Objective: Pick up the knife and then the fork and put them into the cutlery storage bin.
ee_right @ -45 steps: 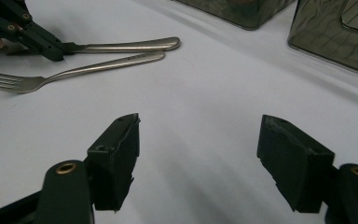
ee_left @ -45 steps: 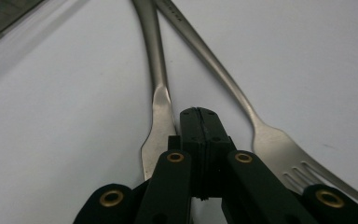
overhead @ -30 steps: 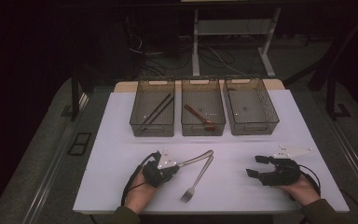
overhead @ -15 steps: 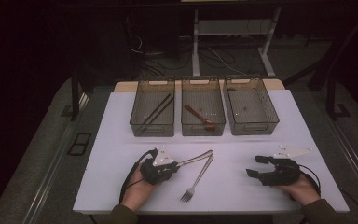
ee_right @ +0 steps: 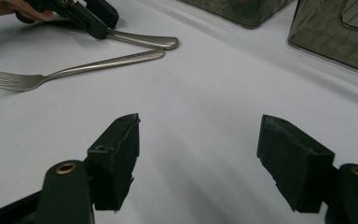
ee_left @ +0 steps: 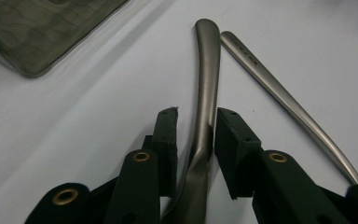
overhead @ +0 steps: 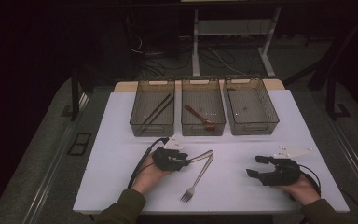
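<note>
My left gripper (overhead: 185, 162) lies on the white table (overhead: 121, 154) with its jaws on either side of a metal utensil handle (ee_left: 208, 70). The jaws have just been opening; the pads (ee_left: 168, 130) stand slightly apart from the handle, whose head is hidden under the gripper. A metal fork (overhead: 198, 179) lies just right of it, tines toward the person. My right gripper (overhead: 254, 165) rests at the front right, open with bare table between its pads (ee_right: 116, 140). In the right gripper view the fork (ee_right: 74, 70) and the other handle (ee_right: 144, 40) lie at the far left.
Three clear bins stand in a row at the back: the left bin (overhead: 142, 122) holds black chopsticks (overhead: 157, 111), the middle bin (overhead: 186, 126) a reddish-brown spoon (overhead: 199, 116), and the right bin (overhead: 270, 116) looks bare. Dark floor surrounds the table.
The left gripper has shifted a little away from the person, and its jaws have parted around the handle. The fork and the right gripper have not moved.
</note>
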Demonstrator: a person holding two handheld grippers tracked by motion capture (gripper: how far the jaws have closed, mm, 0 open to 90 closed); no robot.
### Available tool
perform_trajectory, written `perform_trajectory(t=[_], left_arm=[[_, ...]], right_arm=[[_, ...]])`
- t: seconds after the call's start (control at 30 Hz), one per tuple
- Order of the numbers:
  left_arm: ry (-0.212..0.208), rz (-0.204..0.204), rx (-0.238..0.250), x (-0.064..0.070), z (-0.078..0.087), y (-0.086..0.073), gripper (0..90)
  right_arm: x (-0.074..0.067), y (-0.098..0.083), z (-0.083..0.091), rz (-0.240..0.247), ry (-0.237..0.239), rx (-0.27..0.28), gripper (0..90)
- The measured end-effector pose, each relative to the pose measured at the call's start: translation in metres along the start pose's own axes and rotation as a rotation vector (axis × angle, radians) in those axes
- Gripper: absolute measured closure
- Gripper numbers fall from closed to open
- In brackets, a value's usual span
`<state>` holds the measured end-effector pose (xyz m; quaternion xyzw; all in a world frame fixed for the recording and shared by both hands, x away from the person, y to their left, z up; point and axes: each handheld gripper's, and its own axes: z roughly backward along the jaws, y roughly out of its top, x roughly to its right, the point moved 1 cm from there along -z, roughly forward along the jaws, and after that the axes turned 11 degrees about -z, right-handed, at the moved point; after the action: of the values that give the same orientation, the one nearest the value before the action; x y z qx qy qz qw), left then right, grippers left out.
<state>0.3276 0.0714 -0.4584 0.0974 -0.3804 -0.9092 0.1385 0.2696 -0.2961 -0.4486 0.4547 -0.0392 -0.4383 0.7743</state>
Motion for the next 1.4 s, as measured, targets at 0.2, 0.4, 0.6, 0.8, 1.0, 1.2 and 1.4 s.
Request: perform_trajectory(t=[0.2, 0.4, 0.6, 0.8, 1.0, 1.2, 1.4], left_arm=[[0.004, -0.031, 0.004, 0.001, -0.001, -0.001, 76.8], [0.002, -0.081, 0.0, 0.001, 0.0, 0.0, 79.4], [-0.017, -0.068, 0.002, -0.001, 0.002, -0.001, 79.4], [-0.023, -0.07, 0.003, -0.002, 0.009, 0.003, 79.5], [-0.036, -0.084, 0.017, -0.002, 0.021, 0.01, 79.5], [-0.083, -0.116, 0.032, 0.003, 0.03, 0.02, 79.4], [-0.137, -0.157, 0.037, 0.01, 0.031, 0.028, 79.4]], right_arm=[[0.0, 0.0, 0.0, 0.004, -0.003, 0.001, 28.7], [-0.001, 0.0, 0.0, 0.001, 0.001, 0.001, 28.0], [0.001, 0.002, 0.0, -0.002, 0.009, 0.005, 23.7], [0.002, 0.006, 0.002, -0.004, 0.018, -0.008, 19.8], [-0.003, 0.012, 0.002, 0.042, 0.035, -0.043, 16.1], [-0.015, 0.031, -0.001, 0.131, 0.082, -0.113, 16.6], [-0.031, 0.053, -0.011, 0.236, 0.162, -0.16, 22.3]])
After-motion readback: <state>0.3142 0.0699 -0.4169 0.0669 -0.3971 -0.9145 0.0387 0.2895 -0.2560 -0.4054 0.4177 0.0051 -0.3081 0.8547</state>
